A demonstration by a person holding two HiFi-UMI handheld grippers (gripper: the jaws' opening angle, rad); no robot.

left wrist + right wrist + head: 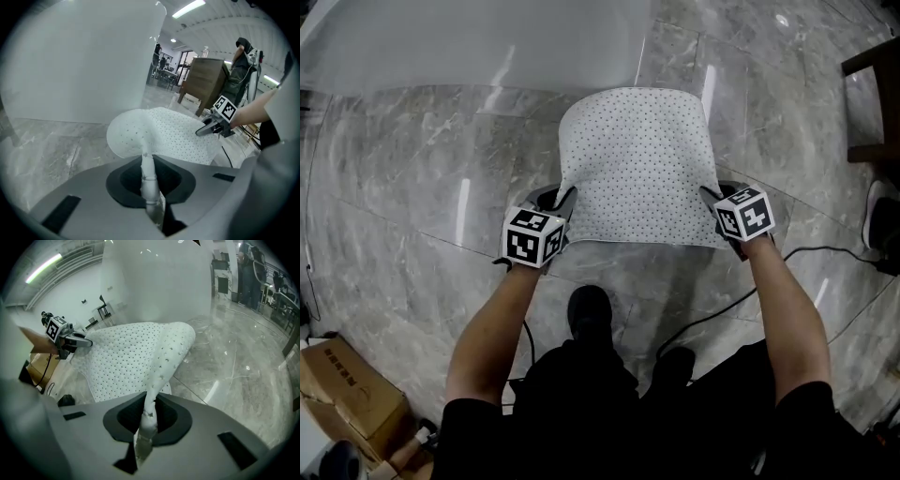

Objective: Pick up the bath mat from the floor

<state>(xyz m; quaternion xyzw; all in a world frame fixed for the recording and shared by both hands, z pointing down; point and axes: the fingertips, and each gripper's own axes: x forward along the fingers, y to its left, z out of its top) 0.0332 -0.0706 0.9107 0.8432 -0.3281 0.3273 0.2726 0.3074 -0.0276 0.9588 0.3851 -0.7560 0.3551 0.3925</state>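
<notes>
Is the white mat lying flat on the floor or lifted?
Lifted at its near edge: left gripper and right gripper each pinch a corner of the bath mat.

One bath mat (637,164), two claws (565,198) (711,195), one cardboard box (347,384)

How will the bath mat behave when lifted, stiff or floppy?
Probably floppy: the bath mat bunches into narrow folds in the left gripper and right gripper and curves between them. Likely light: two corner pinches raise its near edge.

Glossy grey marble floor (422,169), white wall (469,37), cardboard box (347,384) at lower left, ceiling strip lights (188,8).
</notes>
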